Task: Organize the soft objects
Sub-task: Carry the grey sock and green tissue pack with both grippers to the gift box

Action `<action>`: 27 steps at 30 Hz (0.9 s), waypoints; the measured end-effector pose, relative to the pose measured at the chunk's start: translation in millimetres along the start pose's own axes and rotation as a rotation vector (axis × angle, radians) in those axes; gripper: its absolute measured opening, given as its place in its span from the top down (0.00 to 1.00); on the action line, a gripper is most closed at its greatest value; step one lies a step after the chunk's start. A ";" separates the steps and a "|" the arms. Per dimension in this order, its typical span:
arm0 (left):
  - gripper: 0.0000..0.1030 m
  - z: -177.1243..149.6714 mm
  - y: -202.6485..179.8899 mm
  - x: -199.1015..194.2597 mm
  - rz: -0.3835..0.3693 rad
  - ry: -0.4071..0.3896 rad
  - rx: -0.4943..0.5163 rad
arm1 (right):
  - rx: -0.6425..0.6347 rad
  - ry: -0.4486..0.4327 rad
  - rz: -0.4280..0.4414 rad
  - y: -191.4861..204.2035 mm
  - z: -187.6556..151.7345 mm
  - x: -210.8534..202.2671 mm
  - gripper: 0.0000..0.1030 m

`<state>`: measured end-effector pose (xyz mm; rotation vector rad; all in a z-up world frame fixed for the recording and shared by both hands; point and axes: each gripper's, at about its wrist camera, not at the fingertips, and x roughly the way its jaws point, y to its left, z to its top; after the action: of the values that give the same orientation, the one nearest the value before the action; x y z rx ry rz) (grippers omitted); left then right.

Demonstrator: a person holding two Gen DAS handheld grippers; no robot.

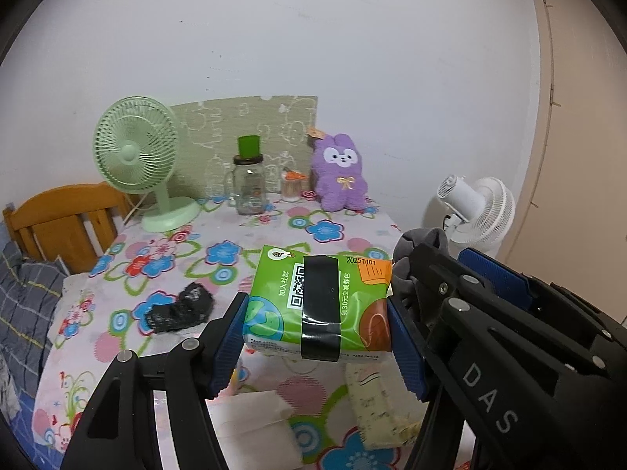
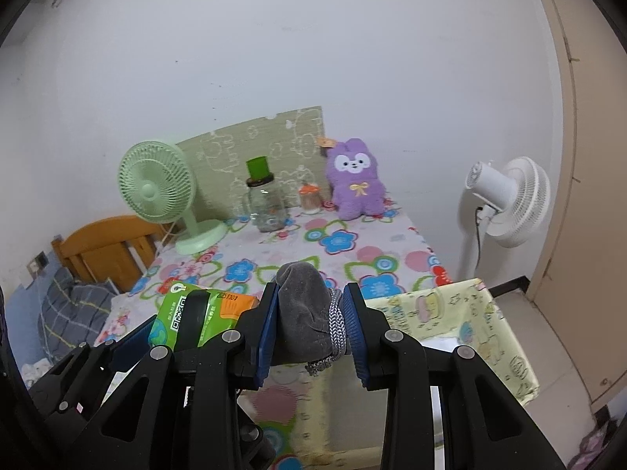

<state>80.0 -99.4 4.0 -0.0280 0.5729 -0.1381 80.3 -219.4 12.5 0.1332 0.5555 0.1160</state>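
A green tissue pack (image 1: 317,305) wrapped with a band of black tape hangs above the flowered tablecloth (image 1: 219,235), and my left gripper (image 1: 317,337) is shut on its two ends. In the right wrist view my right gripper (image 2: 311,329) is shut on a grey velvet pouch (image 2: 301,313) with a silver drawstring cord (image 2: 335,333). The two grippers are side by side, the tissue pack (image 2: 196,313) just left of the pouch. A black crumpled soft item (image 1: 180,309) lies on the cloth to the left. A purple plush rabbit (image 1: 341,174) sits against the back wall.
A green desk fan (image 1: 137,156), a glass jar with a green lid (image 1: 249,188) and a small container (image 1: 292,186) stand at the back. A yellow fabric box (image 2: 450,321) is at the table's right edge, a white floor fan (image 2: 509,199) beyond it. White cloth (image 1: 254,419) and a cream item (image 1: 376,403) lie near.
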 end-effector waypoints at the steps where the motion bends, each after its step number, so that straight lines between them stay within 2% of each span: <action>1: 0.33 0.4 -3.0 2.7 -0.005 0.001 0.002 | 0.000 -0.002 -0.006 -2.7 0.1 0.8 0.65; 13: 0.32 0.6 -35.6 35.9 -0.063 0.048 0.021 | 0.018 0.013 -0.079 -42.8 -0.8 19.7 0.65; 22: 0.31 -5.0 -55.9 68.2 -0.093 0.121 0.051 | 0.047 0.059 -0.126 -70.6 -7.9 42.5 0.65; 27: 0.24 -10.3 -63.4 84.0 -0.092 0.157 0.080 | 0.061 0.081 -0.145 -83.6 -13.1 55.0 0.65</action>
<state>136.5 -173.6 -45.8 0.0344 0.7229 -0.2540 125.9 -292.5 -40.1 0.1472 0.6479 -0.0369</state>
